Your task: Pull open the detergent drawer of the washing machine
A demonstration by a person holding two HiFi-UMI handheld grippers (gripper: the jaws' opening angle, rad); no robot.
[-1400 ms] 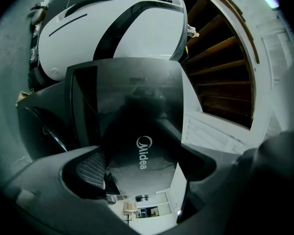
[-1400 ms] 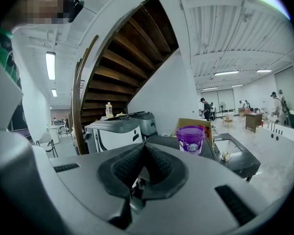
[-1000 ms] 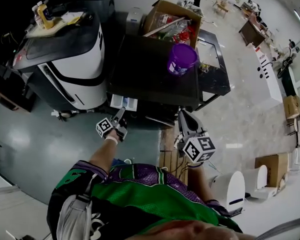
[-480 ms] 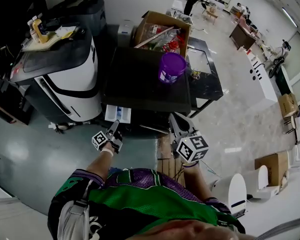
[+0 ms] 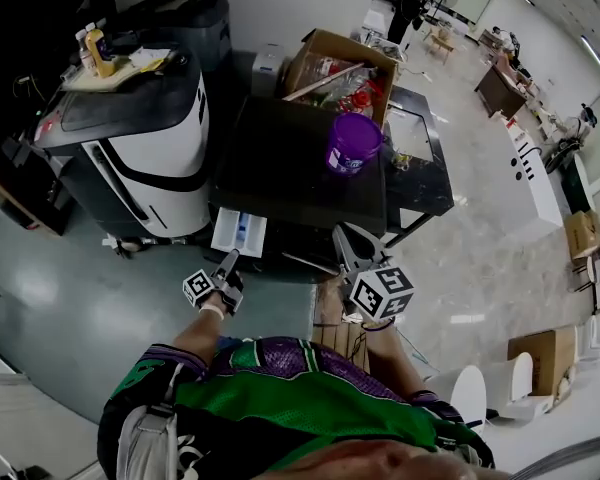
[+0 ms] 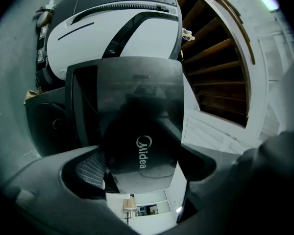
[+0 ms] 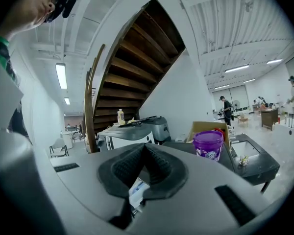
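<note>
Your left gripper (image 5: 229,259) holds its jaws apart at the near edge of the detergent drawer (image 5: 238,232), which juts from the washing machine (image 5: 300,163); your right gripper (image 5: 343,238) is pinched together, empty

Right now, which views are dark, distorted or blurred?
Head view: fisheye curves straight edges, washing machine top nearly black. Left gripper view: dim, black corners, glossy door shows reflections. Right gripper view: bright ceiling lamps, close claw soft.

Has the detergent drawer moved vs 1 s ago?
Yes. The drawer sticks out further from the washer front, toward the person.
</note>
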